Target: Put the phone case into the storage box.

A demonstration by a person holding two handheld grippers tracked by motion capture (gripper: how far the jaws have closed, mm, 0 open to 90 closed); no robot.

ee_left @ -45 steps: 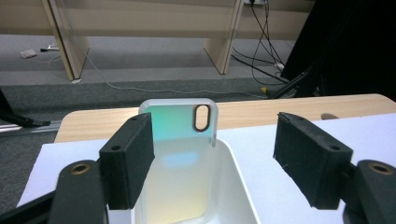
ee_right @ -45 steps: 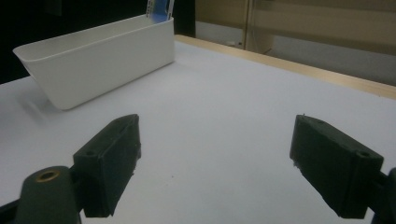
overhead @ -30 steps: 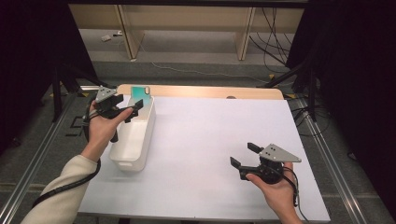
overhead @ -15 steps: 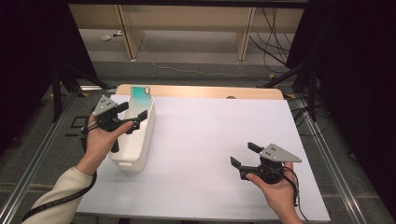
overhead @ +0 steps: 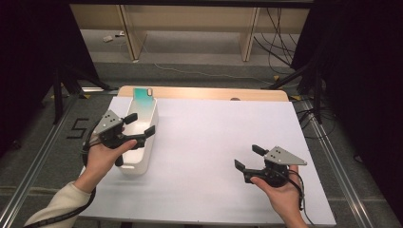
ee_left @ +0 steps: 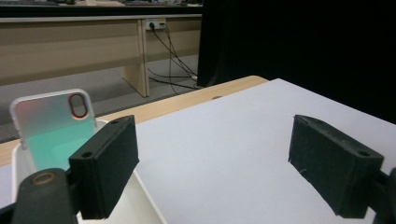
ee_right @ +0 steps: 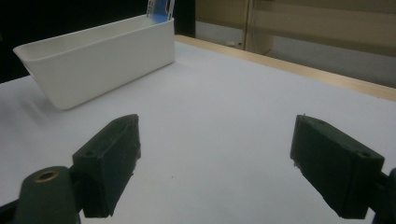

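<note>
A white oblong bin stands on the left part of the white table. A phone case with a teal-to-pink back leans upright at the bin's far end, also seen as the case and as the case. My left gripper hovers open over the bin's middle with nothing between its pads. My right gripper is open and held low over the table's right front, facing the bin.
A wooden strip runs along the table's far edge. Beyond it are desk legs and cables on the floor. Metal rails flank the table on both sides. The broad white surface between the bin and the right gripper is bare.
My left gripper has drawn back toward the person from the bin's far end to over its middle, leaving the phone case standing in the bin. The right gripper has stayed put.
</note>
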